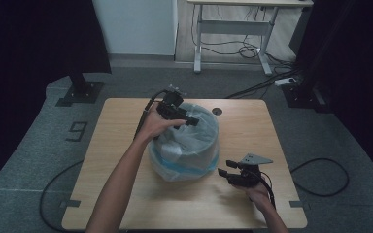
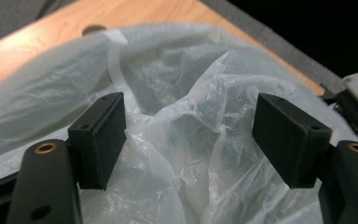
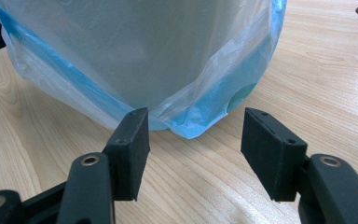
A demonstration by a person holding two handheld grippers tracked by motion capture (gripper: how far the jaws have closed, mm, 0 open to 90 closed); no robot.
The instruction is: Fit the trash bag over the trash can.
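High view first, working left to right: the left gripper (image 1: pixel 186 118) hovers over the far left rim of a bin (image 1: pixel 184 167) lined with a thin plastic bag (image 1: pixel 194 141), which sits near the middle of the wooden counter (image 1: pixel 252 131). In the left gripper view its jaws stand wide apart, nothing between them yet, with crumpled film (image 2: pixel 191 140) bunched just below. To the right and nearer, the right gripper (image 1: pixel 227 168) rests low by the bin's near right side; in the right gripper view its jaws also gape wide, empty, aimed at the bag's hanging hem (image 3: pixel 191 123), close to it but apart.

Now the risks, as I judge them. That film looks flimsy; a pinch on too little of it could slip out, and a hard tug could tear it. The bin looks light, so a pull from the left with no hold on the right could drag or tip it. The right jaws could scrape the counter if they go in too low.

As for looks: the bag is translucent, whitish, heavily wrinkled at the mouth, with a blue band round the turned-down hem, draped over the bin's pale wall.
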